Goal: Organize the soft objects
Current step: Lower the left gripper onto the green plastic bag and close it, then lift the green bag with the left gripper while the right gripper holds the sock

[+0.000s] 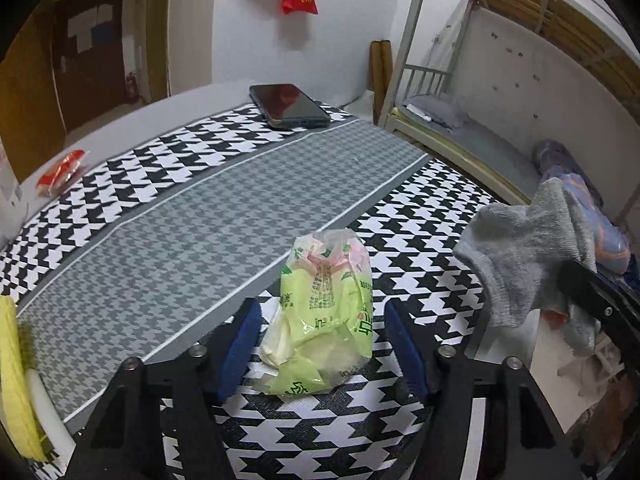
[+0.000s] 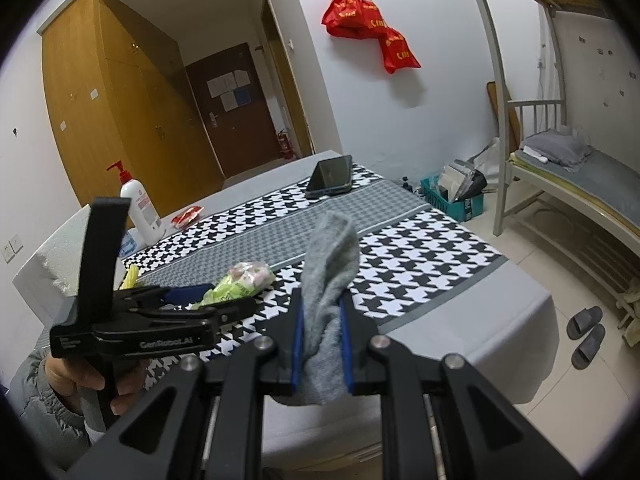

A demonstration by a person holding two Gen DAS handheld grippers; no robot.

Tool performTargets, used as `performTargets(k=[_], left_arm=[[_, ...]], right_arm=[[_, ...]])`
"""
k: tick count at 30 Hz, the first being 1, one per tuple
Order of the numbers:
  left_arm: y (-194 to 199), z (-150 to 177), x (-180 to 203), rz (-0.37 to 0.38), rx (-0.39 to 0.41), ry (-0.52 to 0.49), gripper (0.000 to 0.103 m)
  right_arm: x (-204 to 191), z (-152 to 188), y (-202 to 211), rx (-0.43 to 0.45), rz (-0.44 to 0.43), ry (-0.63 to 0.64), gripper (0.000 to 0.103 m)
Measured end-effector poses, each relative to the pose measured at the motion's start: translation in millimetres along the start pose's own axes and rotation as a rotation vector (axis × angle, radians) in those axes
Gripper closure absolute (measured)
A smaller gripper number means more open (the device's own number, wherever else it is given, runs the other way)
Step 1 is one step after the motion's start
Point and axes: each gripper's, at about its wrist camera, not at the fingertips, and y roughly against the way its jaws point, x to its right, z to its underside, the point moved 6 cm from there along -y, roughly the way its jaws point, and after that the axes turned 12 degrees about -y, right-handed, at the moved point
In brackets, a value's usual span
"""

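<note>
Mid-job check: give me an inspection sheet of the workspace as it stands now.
Surface: table under a houndstooth cloth.
Job's things: grey sock clamped upright; green tissue pack lying on the cloth.
Clutter: phone, red packet, pump bottle, yellow item at the edge.
Grippers: right claw shut on the sock; left claw open, straddling the tissue pack.
Cables: nothing seen.
Surroundings: bunk bed, red bags on wall, slippers on floor.

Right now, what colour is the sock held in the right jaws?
Grey; the sock shows best in the right wrist view.
</note>
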Motion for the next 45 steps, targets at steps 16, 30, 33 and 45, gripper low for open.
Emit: performTargets(k=[16, 30, 33, 45], left_arm=[[28, -4, -4, -0.056, 0.087, -0.005, 0.074], [125, -8, -11, -0.12, 0.266, -0.014, 0.074], [145, -6, -16, -0.167, 0.293, -0.009, 0.074], [216, 13, -57, -0.345, 0.365, 0.039, 0.074]], right_arm=[[-11, -4, 5, 0.012, 0.008, 0.03, 0.084], [-51, -17, 15, 0.049, -0.046, 0.093, 0.084], [-65, -19, 14, 0.049, -0.068, 0.121, 0.084], [-125, -20, 9, 0.038, -0.196, 0.215, 0.084]])
